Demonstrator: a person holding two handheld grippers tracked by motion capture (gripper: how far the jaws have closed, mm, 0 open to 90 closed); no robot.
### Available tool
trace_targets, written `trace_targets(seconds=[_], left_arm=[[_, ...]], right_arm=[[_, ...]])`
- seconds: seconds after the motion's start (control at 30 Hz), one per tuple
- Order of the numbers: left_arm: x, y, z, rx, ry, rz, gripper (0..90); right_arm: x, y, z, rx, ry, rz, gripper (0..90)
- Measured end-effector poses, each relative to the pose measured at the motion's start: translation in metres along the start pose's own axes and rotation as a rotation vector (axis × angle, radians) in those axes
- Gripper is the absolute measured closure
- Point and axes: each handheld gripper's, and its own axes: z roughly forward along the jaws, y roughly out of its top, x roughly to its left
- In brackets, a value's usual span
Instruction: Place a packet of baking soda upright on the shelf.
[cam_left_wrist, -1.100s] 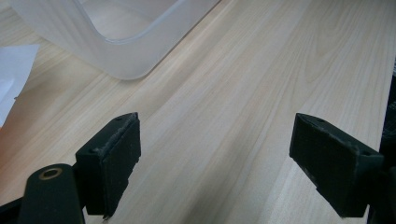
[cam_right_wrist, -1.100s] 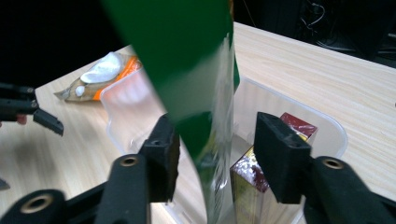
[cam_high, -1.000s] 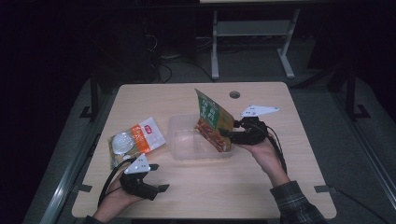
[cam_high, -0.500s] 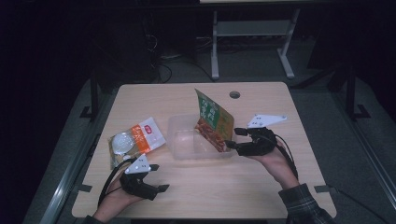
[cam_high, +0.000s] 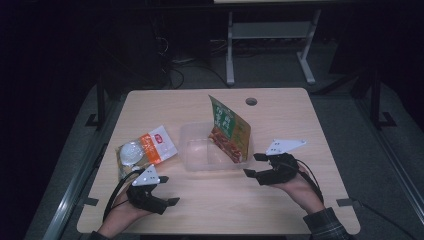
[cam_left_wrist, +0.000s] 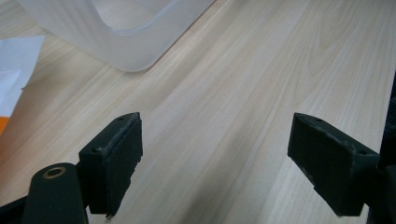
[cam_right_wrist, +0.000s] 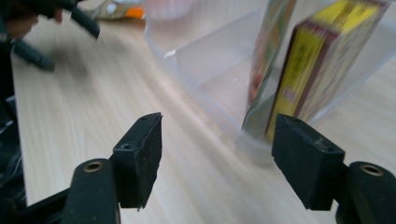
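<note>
Right gripper (cam_high: 256, 164) has backed off the pouch (cam_high: 229, 129) toward the near right of the tabletop (cam_high: 200, 215), its jaws just been opening with nothing between them.

Pouch now stands tilted in the right end of the clear tub (cam_high: 200, 152), leaning on the tub's right wall, free of both grippers; in the right gripper view it sits just past the released fingers (cam_right_wrist: 140, 156), untouched. Step in hand, as judged: placement of the pouch done, right hand retreating. Packet (cam_high: 145, 149) lies flat left of the tub, near the left gripper (cam_high: 167, 190), whose fingers (cam_left_wrist: 114, 163) gape over bare wood. Next move likely calls for the left gripper to reach the packet, pinch an edge and lift it into the tub's free left half without toppling the pouch.
</note>
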Motion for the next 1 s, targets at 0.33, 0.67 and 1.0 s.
trace_targets(seconds=[0.33,0.67,1.0], left_arm=[[0.018,0.001,-0.013,0.036,0.037,-0.005,18.6],[0.062,0.004,-0.035,0.053,0.135,-0.034,19.0],[0.115,0.015,-0.041,0.064,0.236,-0.051,19.2]], right_arm=[[0.013,-0.033,0.008,0.059,0.051,-0.013,31.0],[0.021,-0.05,0.011,0.105,0.074,-0.009,30.4],[0.019,-0.051,0.013,0.108,0.097,-0.005,30.5]])
